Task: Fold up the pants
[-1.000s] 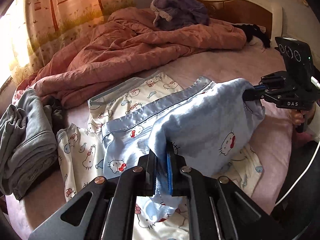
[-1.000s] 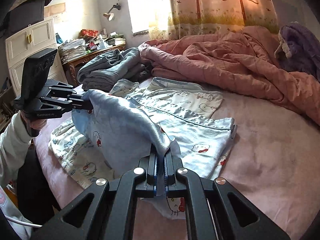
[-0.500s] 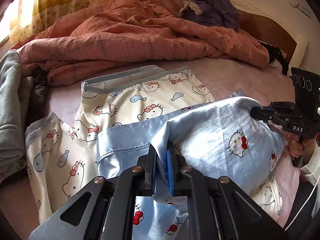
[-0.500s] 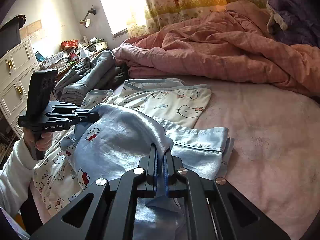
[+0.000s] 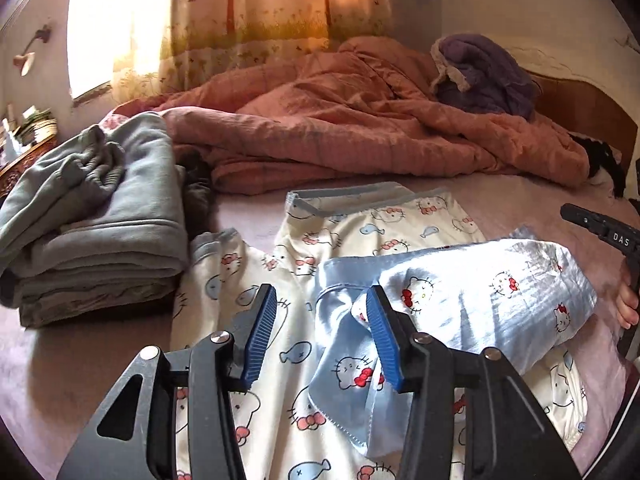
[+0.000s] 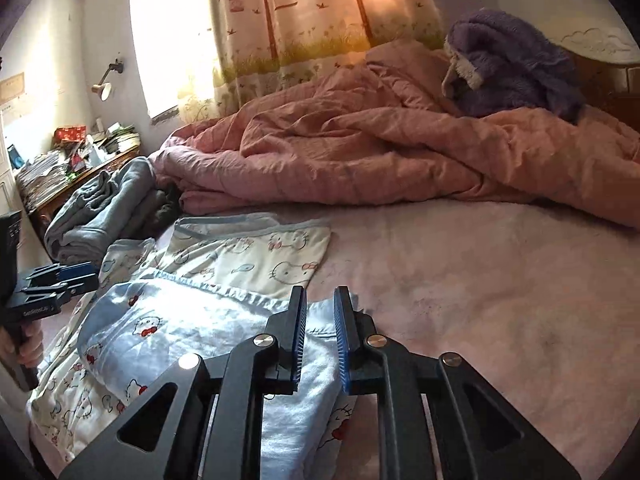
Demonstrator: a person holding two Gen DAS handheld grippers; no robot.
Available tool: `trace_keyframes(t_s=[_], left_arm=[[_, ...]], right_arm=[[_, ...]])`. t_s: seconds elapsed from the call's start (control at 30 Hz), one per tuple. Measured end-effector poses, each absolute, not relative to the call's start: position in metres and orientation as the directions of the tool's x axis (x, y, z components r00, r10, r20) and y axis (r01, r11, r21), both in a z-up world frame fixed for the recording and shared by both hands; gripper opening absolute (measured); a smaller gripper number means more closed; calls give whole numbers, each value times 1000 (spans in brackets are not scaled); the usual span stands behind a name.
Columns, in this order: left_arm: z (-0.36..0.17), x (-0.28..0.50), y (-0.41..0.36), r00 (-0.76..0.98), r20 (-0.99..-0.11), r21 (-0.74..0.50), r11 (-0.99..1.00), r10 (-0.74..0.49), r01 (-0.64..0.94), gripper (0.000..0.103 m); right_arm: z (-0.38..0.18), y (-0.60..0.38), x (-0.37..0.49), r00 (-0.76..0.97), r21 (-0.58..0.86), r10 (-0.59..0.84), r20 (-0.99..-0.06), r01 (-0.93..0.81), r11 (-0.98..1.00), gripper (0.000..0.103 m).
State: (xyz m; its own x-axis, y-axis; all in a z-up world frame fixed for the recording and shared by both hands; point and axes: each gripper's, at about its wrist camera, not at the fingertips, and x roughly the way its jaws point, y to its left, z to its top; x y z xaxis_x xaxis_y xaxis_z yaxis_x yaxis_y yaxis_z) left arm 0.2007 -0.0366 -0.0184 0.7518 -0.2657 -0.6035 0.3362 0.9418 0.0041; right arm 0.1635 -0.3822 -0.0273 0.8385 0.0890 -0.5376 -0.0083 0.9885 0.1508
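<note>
Two grippers stand over the pants (image 5: 480,300) on the bed (image 6: 460,280), and both have just been opening. Left gripper (image 5: 320,320) gapes about half wide; a blue hem corner lies against its right pad, unpinched. Right gripper (image 6: 320,336) shows a narrow gap, nothing clamped, cloth lying beneath. The pants rest folded over near the bed's front edge, atop a cream printed garment (image 5: 360,220). Risk: the released fold looks puffed and slippery, so it may spring back or slide. The hem could catch on the left pad on withdrawal, dragging the layer askew.
</note>
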Motion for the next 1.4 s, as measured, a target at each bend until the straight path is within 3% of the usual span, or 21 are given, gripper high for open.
trace_keyframes(t_s=[0.2, 0.3, 0.47, 0.6, 0.8, 0.97, 1.2, 1.4], left_arm=[[-20, 175, -35, 737, -573, -38, 910, -359, 414, 45], [-27, 170, -53, 709, -611, -20, 902, -353, 431, 44], [-55, 189, -61, 647, -705, -66, 936, -290, 346, 33], [-61, 198, -43, 630, -720, -131, 948, -292, 290, 33], [-61, 204, -29, 624, -725, -140, 950, -290, 279, 33], [-78, 209, -27, 596, -770, -114, 968, -227, 222, 33], [-83, 205, -29, 608, -769, -84, 974, -197, 209, 34], [-71, 197, -29, 657, -726, -77, 974, -203, 215, 34]], right_arm=[[-21, -359, 140, 829, 207, 128, -544, -15, 978, 15], [-23, -338, 132, 817, 168, 117, -564, -25, 985, 15], [-30, -309, 127, 788, 148, 126, -603, -46, 988, 15], [-43, -295, 125, 747, 145, 153, -647, -76, 986, 15], [-68, -302, 130, 672, 14, -23, -740, 49, 999, 15], [-74, -329, 128, 664, -29, -120, -738, 146, 989, 15], [-84, -360, 130, 652, 24, -104, -751, 184, 983, 15], [-79, -353, 129, 658, -12, -137, -741, 191, 982, 15]])
